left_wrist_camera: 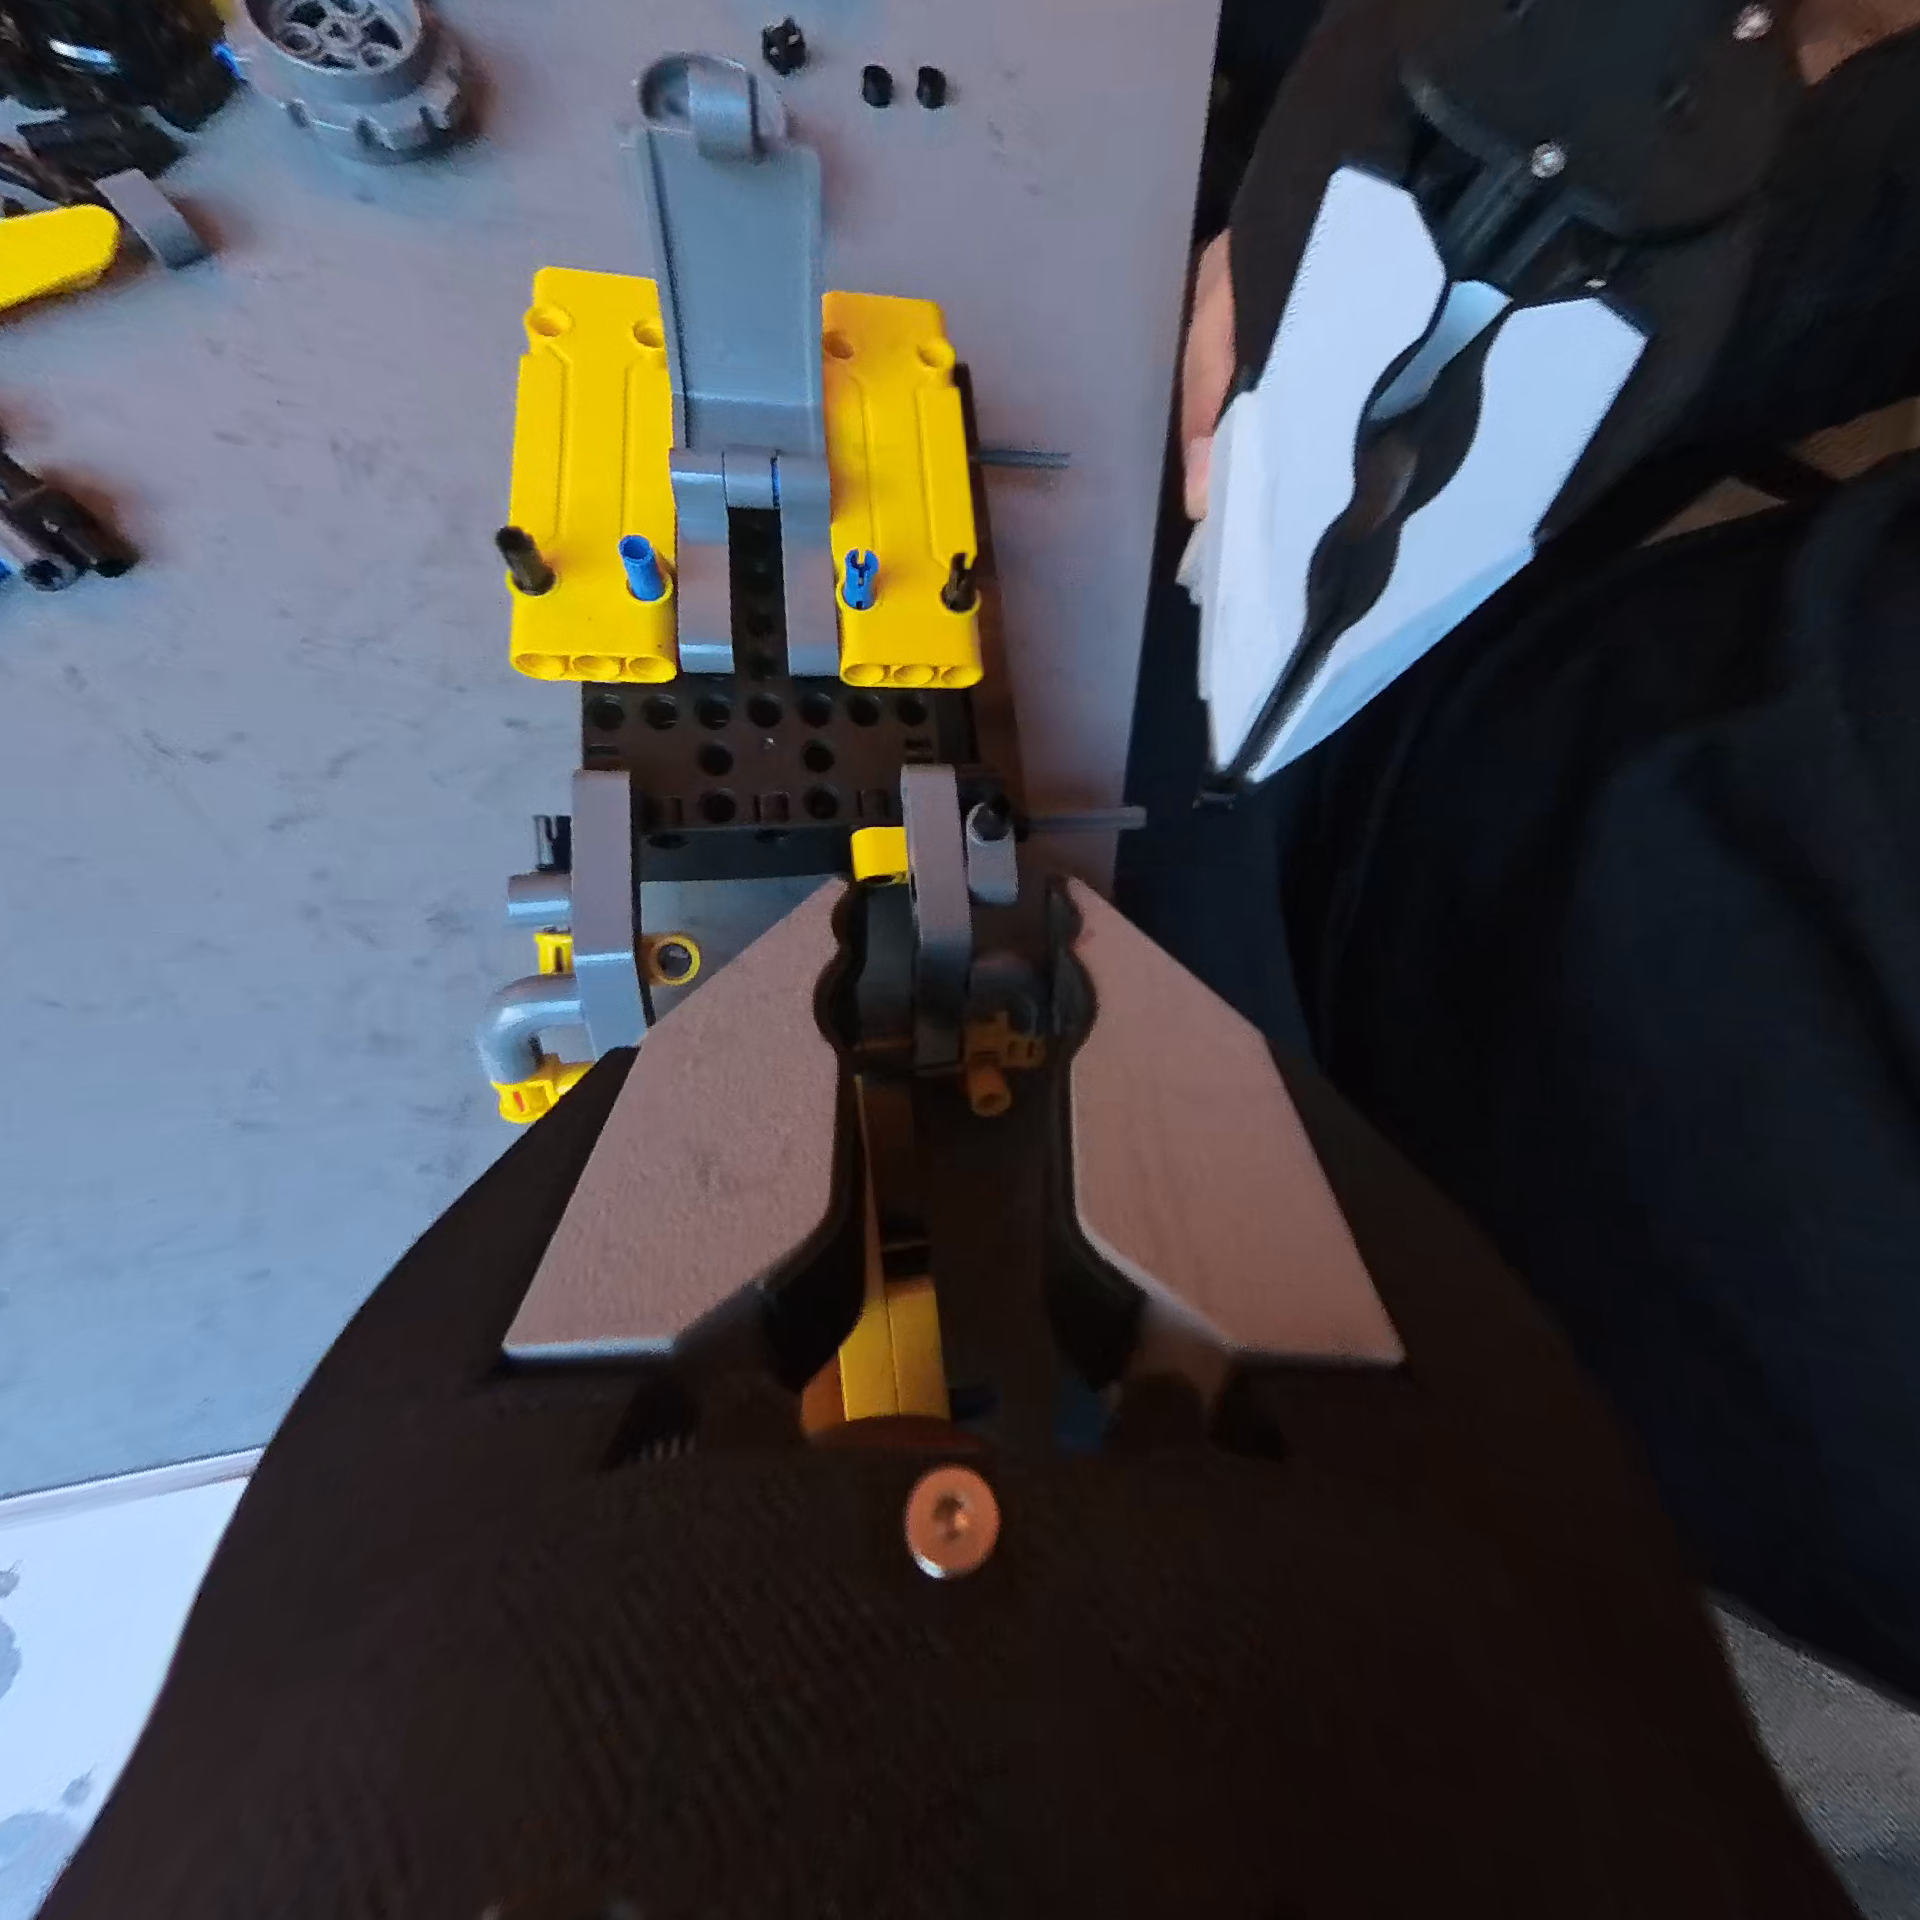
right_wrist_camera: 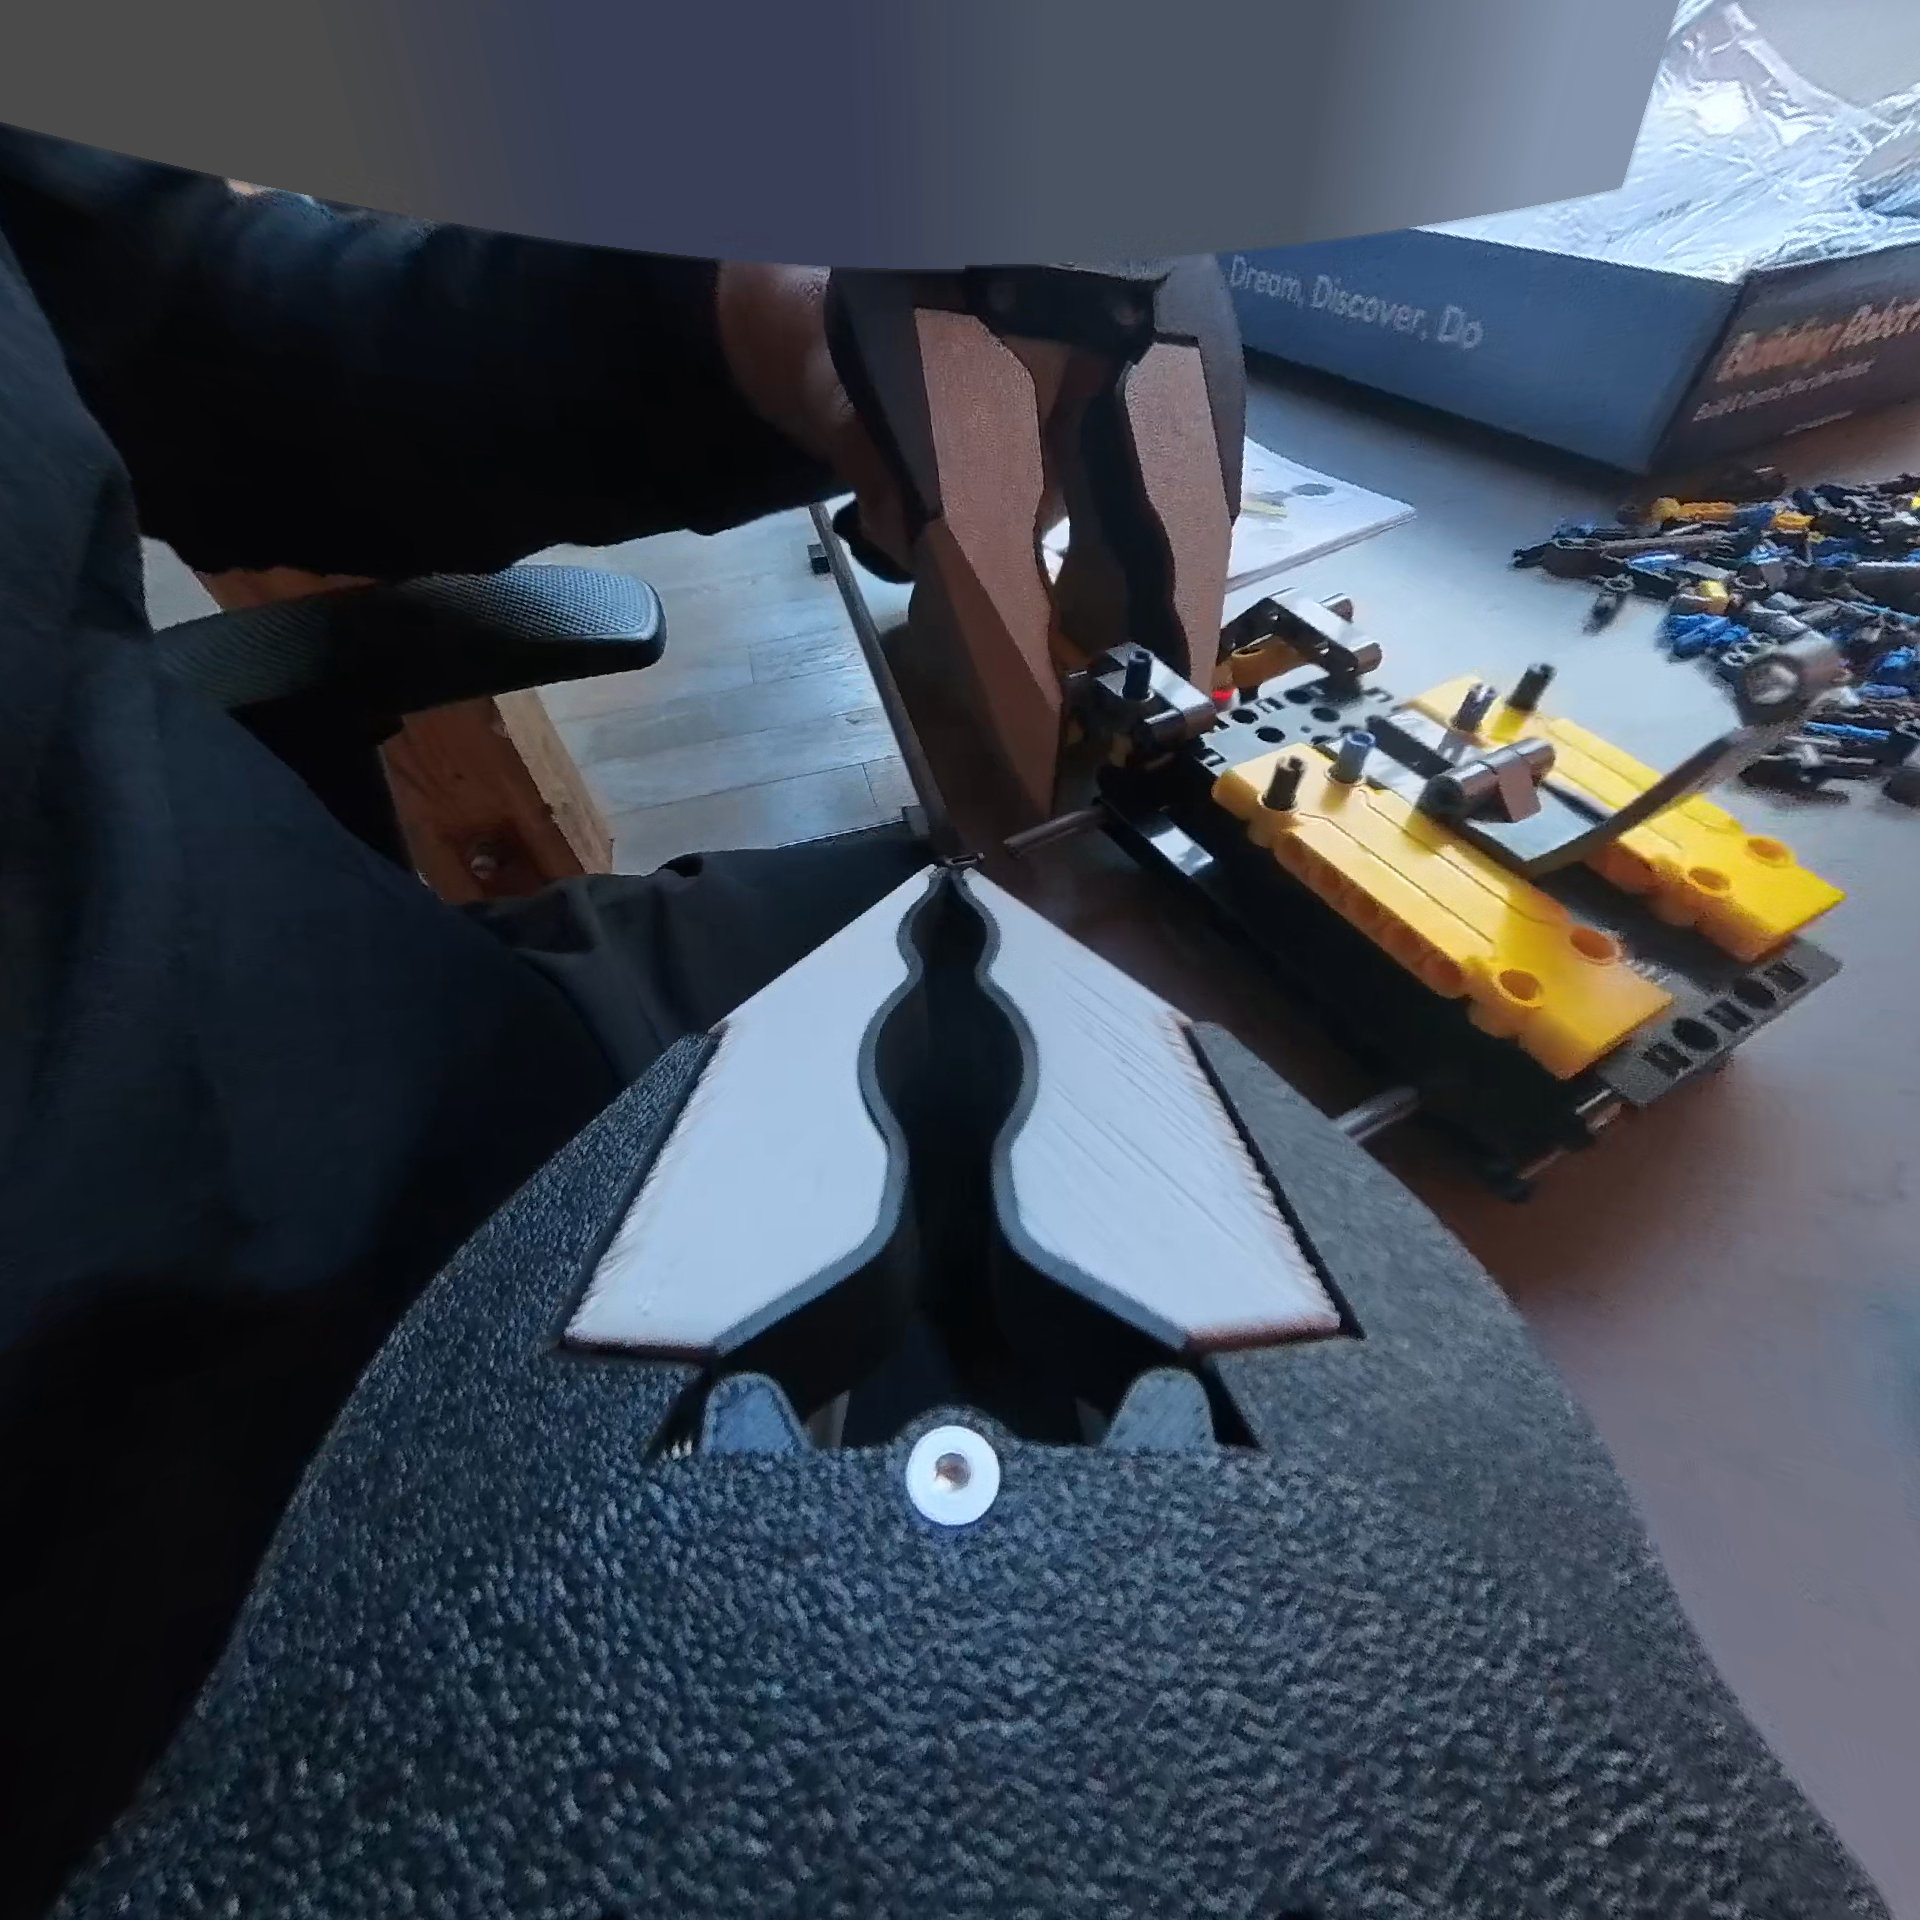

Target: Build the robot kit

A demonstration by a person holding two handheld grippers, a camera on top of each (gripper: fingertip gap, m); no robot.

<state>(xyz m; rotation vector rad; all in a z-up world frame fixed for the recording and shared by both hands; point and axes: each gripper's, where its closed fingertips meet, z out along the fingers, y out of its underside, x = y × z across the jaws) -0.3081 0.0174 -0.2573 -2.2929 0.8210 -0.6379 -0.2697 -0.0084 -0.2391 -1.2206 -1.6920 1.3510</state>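
We pin the yellow-and-black brick model (left_wrist_camera: 748, 582) at the counter's (left_wrist_camera: 260, 831) right edge so it stays put: left gripper (left_wrist_camera: 951, 935), fingers narrow, clamps its grey upright beam (left_wrist_camera: 938, 883). Our right gripper (right_wrist_camera: 954, 868) hangs off the edge, fingertips closed, empty.

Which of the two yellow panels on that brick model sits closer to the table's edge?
The right yellow panel, beside the table edge; the left yellow panel lies farther inward.
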